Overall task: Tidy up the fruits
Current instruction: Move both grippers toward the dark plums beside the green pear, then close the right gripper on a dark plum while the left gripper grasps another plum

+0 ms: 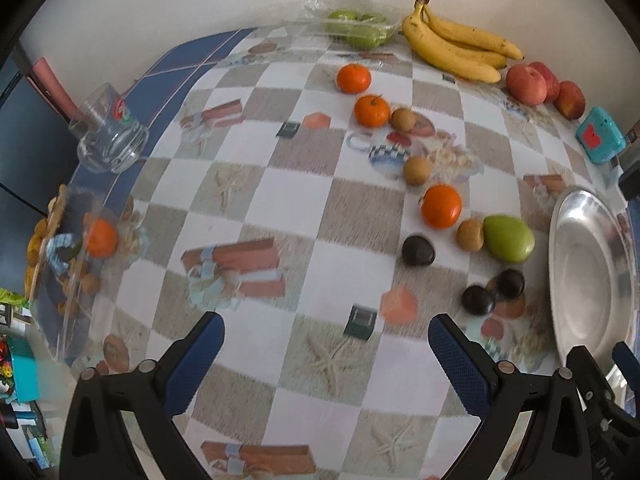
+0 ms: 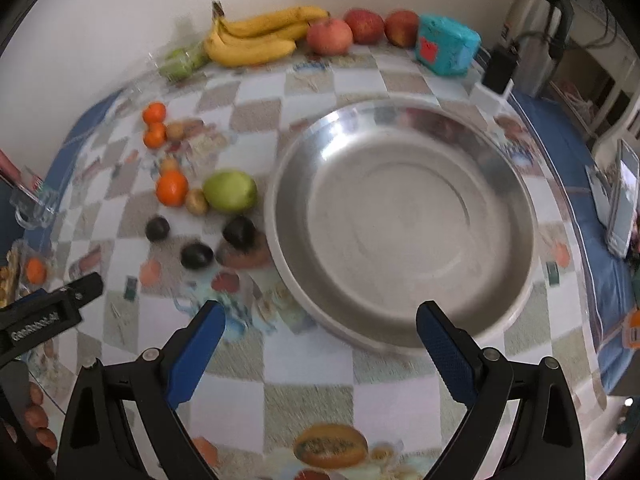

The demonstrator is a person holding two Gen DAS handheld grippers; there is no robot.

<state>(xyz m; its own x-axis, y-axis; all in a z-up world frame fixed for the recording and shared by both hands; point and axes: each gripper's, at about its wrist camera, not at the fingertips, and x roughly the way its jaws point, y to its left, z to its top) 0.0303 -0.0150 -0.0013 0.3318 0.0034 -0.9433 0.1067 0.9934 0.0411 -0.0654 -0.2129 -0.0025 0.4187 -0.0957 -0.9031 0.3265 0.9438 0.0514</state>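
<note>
Loose fruit lies on the checked tablecloth: three oranges (image 1: 441, 206), small brown fruits (image 1: 470, 234), a green mango (image 1: 509, 237) and three dark plums (image 1: 418, 251). A banana bunch (image 1: 452, 46) and red apples (image 1: 526, 84) line the far wall. An empty steel basin (image 2: 400, 216) stands right of the fruit. My left gripper (image 1: 325, 330) is open over bare cloth, short of the plums. My right gripper (image 2: 320, 318) is open at the basin's near rim. The mango (image 2: 230, 191) and plums (image 2: 197, 256) lie left of the basin in the right wrist view.
A glass mug (image 1: 108, 136) and a clear box holding an orange (image 1: 100, 238) sit at the left edge. A tray of green fruit (image 1: 356, 28) and a teal box (image 1: 600, 136) stand at the back. A kettle (image 2: 536, 20) and a phone (image 2: 624, 204) are at the right.
</note>
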